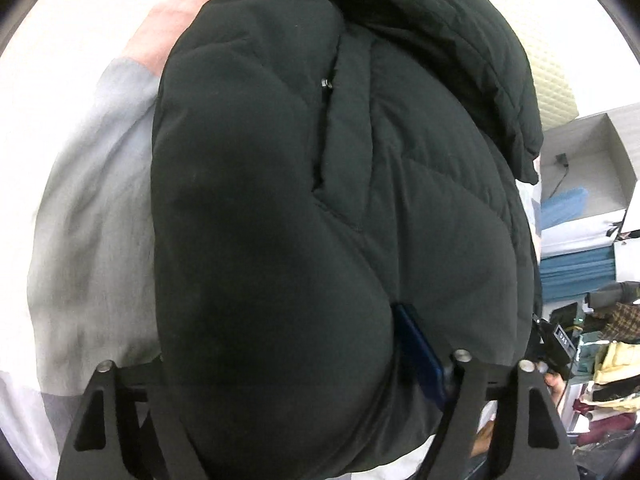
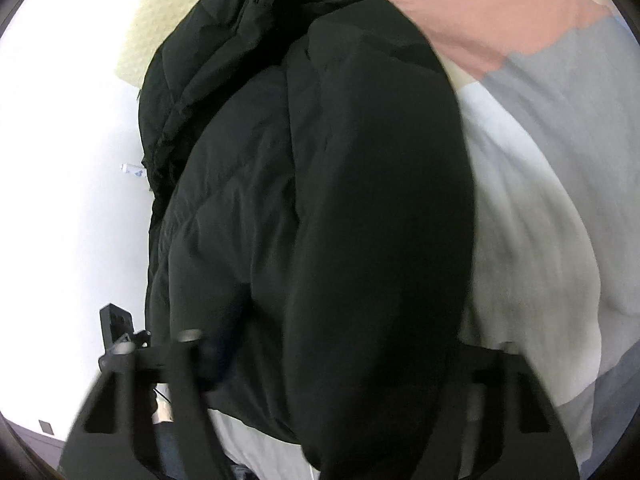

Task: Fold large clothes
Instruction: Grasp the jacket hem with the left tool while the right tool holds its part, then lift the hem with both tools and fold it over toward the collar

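The puffy jacket (image 1: 320, 200) lies on the bed cover (image 1: 88, 220). Shelves (image 1: 592, 184) stand past the bed's right edge.

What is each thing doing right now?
Black puffy jacket: bunched up on the bed, bulging between both tools' fingers.
Bed cover: spread out, wrinkled, under the jacket.
Left tool: fingers either side of a jacket fold.
Right tool: fingers either side of a jacket fold, blurred.
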`<state>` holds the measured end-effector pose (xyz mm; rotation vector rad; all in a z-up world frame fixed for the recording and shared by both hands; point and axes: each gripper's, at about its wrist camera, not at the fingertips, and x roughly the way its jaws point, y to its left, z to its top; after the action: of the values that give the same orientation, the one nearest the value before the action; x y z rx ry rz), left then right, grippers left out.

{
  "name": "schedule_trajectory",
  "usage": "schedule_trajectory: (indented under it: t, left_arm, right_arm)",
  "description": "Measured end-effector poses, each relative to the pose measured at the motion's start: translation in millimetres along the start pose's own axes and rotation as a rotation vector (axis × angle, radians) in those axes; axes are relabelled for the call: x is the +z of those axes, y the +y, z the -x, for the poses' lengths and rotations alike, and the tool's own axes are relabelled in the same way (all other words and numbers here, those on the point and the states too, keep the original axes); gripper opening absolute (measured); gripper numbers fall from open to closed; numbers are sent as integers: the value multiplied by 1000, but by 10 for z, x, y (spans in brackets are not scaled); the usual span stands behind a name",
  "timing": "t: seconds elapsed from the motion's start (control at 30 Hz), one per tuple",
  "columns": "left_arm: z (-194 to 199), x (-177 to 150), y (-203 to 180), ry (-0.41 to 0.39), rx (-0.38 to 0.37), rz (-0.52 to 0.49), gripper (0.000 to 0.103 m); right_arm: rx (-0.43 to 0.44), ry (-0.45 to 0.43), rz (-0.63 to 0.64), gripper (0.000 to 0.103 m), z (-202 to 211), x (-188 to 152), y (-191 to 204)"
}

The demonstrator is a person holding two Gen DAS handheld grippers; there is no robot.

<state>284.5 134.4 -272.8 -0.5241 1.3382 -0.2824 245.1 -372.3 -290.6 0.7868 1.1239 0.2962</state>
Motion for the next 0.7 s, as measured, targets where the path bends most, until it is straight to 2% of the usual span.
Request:
schedule_trajectory:
  t: [0.03,0.07,0.13,0.23,0.33,0.5,0.7]
  left_arm:
    - [11,5,23,-5,8,-5,67]
    - [32,-1,-27,-13,10,-17,62]
    - [54,-19,-136,-24,-4,-40,40]
    - [173,-41,-175,-28,-29,-58,22]
    - [381,-67,-124,-67,-85,-35,15]
    - [812,-153,-31,-129,-168,-9,11]
    - [1451,-279,-108,-195,-187,12,10]
  right_arm:
    - [-10,-11,2,37,27,-5,12]
    - [-11,-17,4,33,41,-2,33]
    - [-20,-44,25,21,109,-13,118]
    - [-16,-99,47,16,240,-17,226]
    - [-5,-138,76,15,351,-36,291]
    - [99,-199,62,14,647,-124,346]
    - [201,-269,86,13,1033,-246,515]
